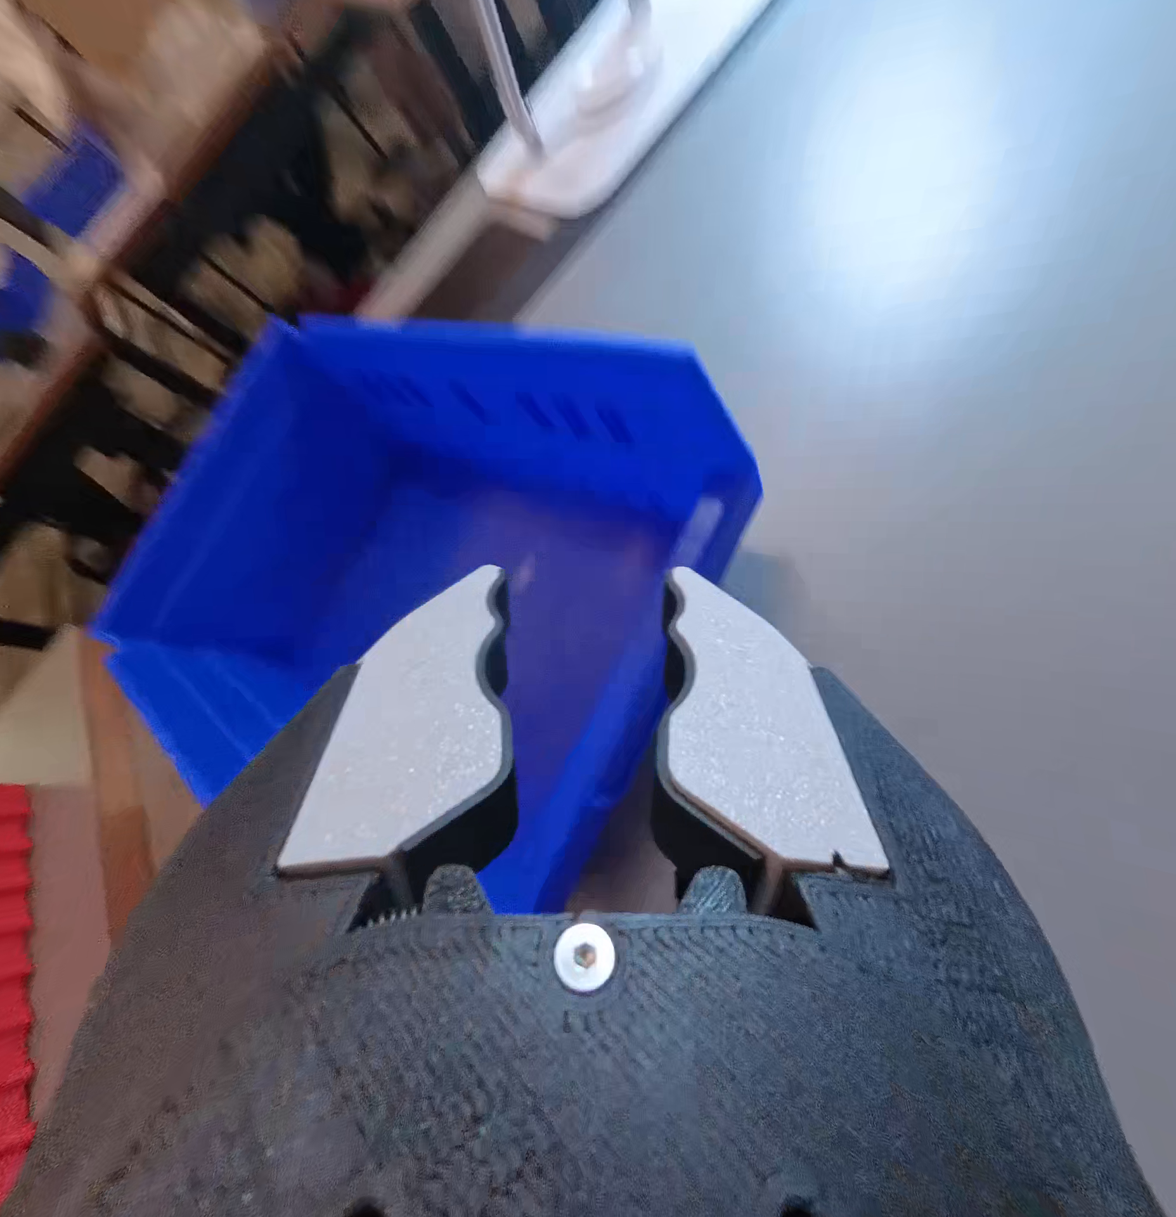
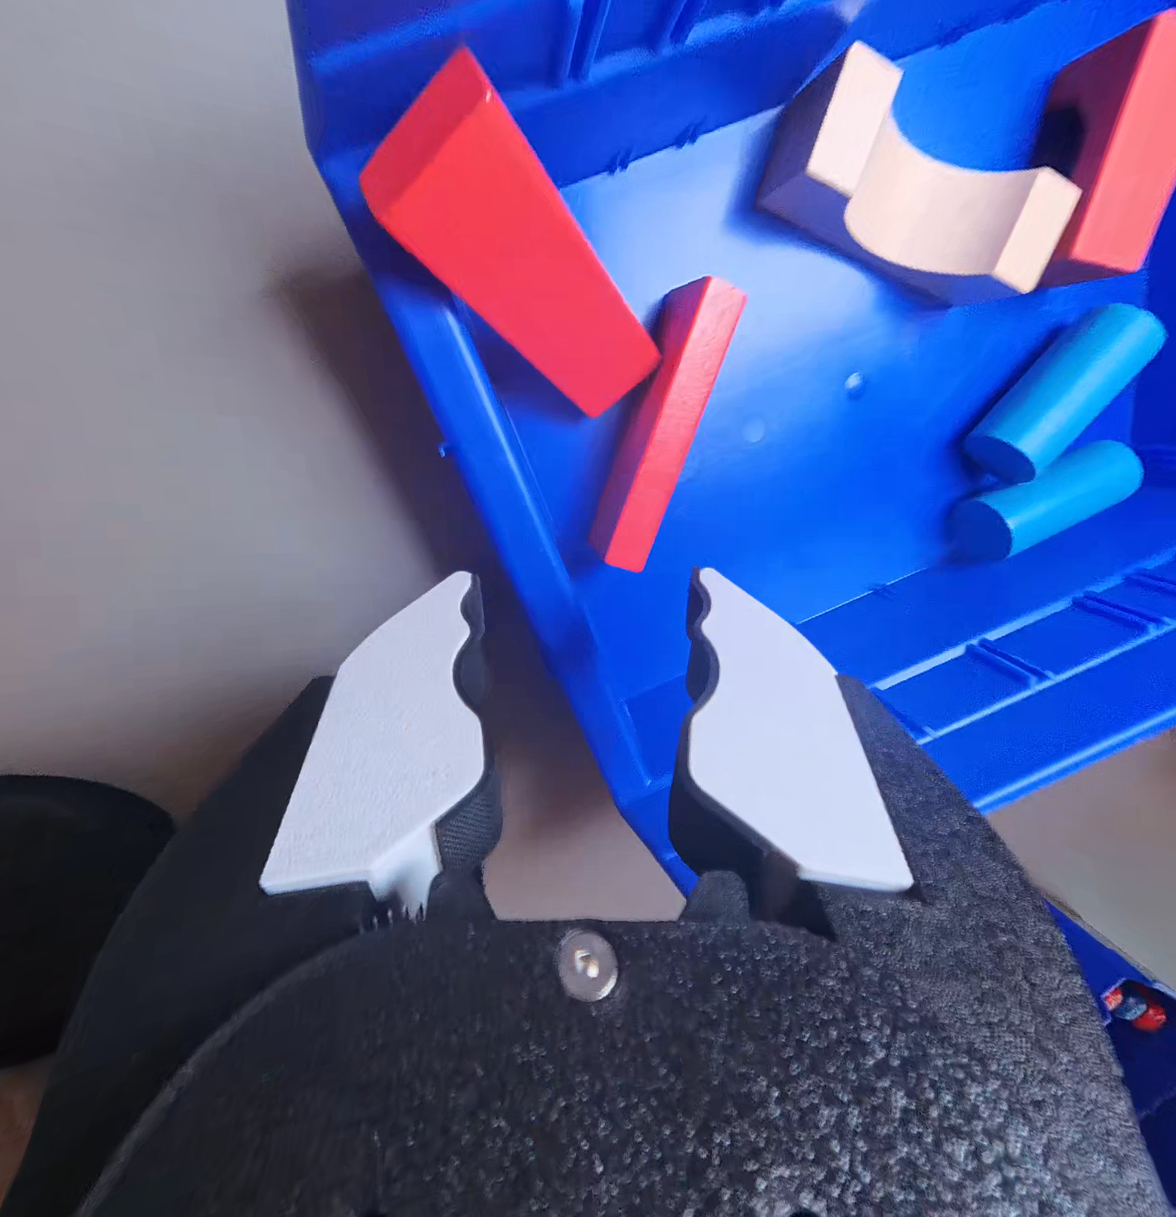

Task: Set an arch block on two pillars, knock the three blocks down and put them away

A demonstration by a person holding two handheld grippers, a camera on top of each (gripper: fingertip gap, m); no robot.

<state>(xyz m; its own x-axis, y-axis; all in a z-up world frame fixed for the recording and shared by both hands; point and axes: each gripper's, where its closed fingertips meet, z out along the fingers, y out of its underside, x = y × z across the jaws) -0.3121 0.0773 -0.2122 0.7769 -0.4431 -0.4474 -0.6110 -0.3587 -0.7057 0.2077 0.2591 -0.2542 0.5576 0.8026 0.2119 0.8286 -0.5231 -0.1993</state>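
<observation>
Blue bin (image 2: 802, 408) holds arch block (image 2: 927, 197), 2 blue cylinders (image 2: 1066, 388) and red blocks (image 2: 506, 230). My left gripper (image 1: 585, 586) and right gripper (image 2: 585, 586) part-open, empty. Looks nearly done or unstarted.

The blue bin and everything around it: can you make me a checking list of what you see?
Surface: grey table, bare where it shows.
Job's things: blue bin holds a pale arch block, two light blue cylinders and three red blocks.
Clutter: another blue bin, looks empty.
Grippers: left gripper and right gripper, jaws open, holding nothing.
Cables: nothing seen.
Surroundings: blurred shelves; red thing at the edge.
</observation>
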